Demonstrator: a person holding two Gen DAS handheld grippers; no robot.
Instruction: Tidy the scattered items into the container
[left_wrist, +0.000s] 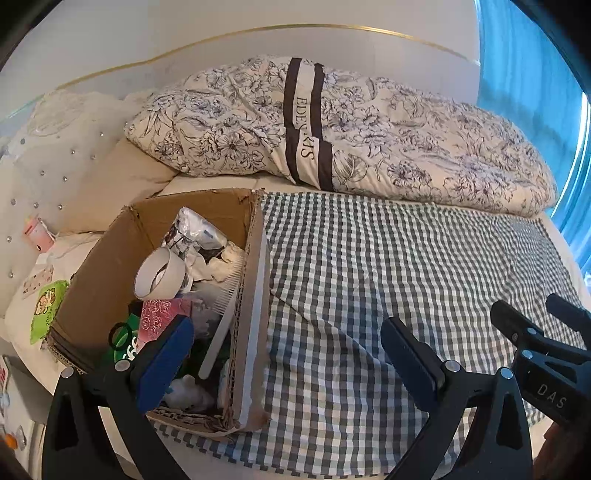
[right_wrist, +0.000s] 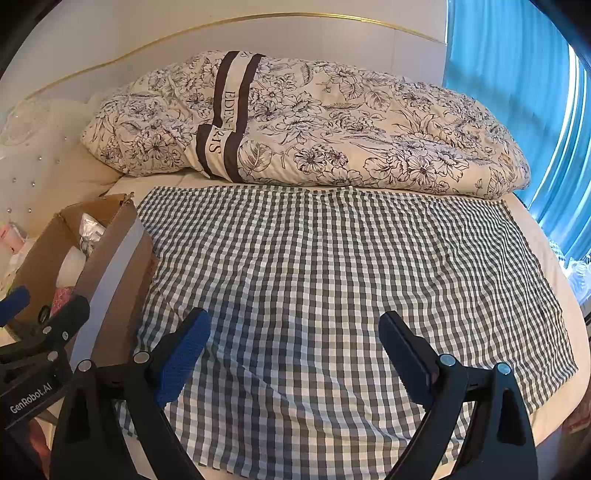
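Far left on the bed: cardboard box (left_wrist: 110, 258), long axis running away from the onlooker, holding tape roll (left_wrist: 159, 275), comb (left_wrist: 225, 314), pink packet (left_wrist: 162, 314) and other bits. Left gripper (left_wrist: 288, 354): nearer, straddling the box's right wall, jaws wide, empty. Checked cloth (right_wrist: 332, 266): no loose items visible. Right gripper (right_wrist: 295, 354): low over the cloth, level, wide, empty.

Both views are bright with soft daylight coming through the blue curtain (right_wrist: 517, 92) at the right, where a strip glares white. Shadows on the gingham cloth (right_wrist: 332, 277) are faint. Focus is sharp at centre; fisheye bending curves the headboard (left_wrist: 258, 40), and the corners go black.
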